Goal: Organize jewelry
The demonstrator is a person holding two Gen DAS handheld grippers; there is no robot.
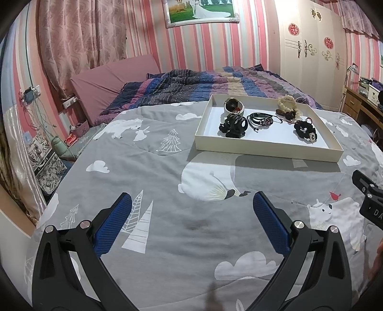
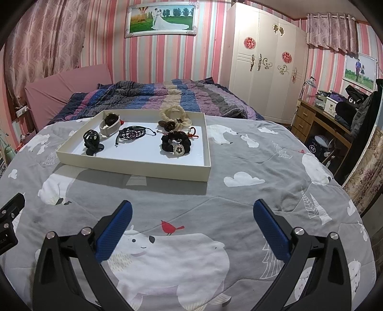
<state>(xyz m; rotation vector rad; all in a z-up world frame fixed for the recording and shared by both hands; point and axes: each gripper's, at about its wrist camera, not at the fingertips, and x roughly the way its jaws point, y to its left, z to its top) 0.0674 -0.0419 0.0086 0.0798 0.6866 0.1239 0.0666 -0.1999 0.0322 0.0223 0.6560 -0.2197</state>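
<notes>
- The left gripper (image 1: 191, 210) hung over the grey bedspread (image 1: 167, 167) with its jaws spread wide and nothing between the blue pads (image 1: 112, 227).
- The right gripper (image 2: 191, 211) did the same: jaws wide apart, holding nothing, above a polar bear and red bird printed on the bedspread (image 2: 251, 153).
- A black piece of the other gripper's body poked in at 3 o'clock in the left wrist view and at 9 o'clock in the right wrist view.
- Out ahead, the shallow cream tray (image 1: 263, 148) lay flat on the bedspread, at about 1 o'clock for the left gripper and 11 o'clock for the right (image 2: 134, 165).
- All the jewelry sat inside that tray: a black claw clip (image 1: 233, 125) at its near left, a cream cuff with a dark round face (image 1: 233, 106) behind it.
- In the middle lay a dark cord bracelet with a round charm (image 1: 262, 119).
- A black scrunchie with a white flower button (image 1: 305, 130) sat at the near right, and a cream braided band (image 1: 288, 104) with a dark flower lay behind it; a red cord showed between them.
- Beyond the tray came the striped purple-blue quilt (image 2: 179, 95), then the pink striped wall with a wedding photo (image 2: 162, 21) at 12 o'clock.
- A white wardrobe (image 2: 265, 64) stood at 1 o'clock in the right wrist view, a wooden desk (image 2: 318, 119) at 2 o'clock.
</notes>
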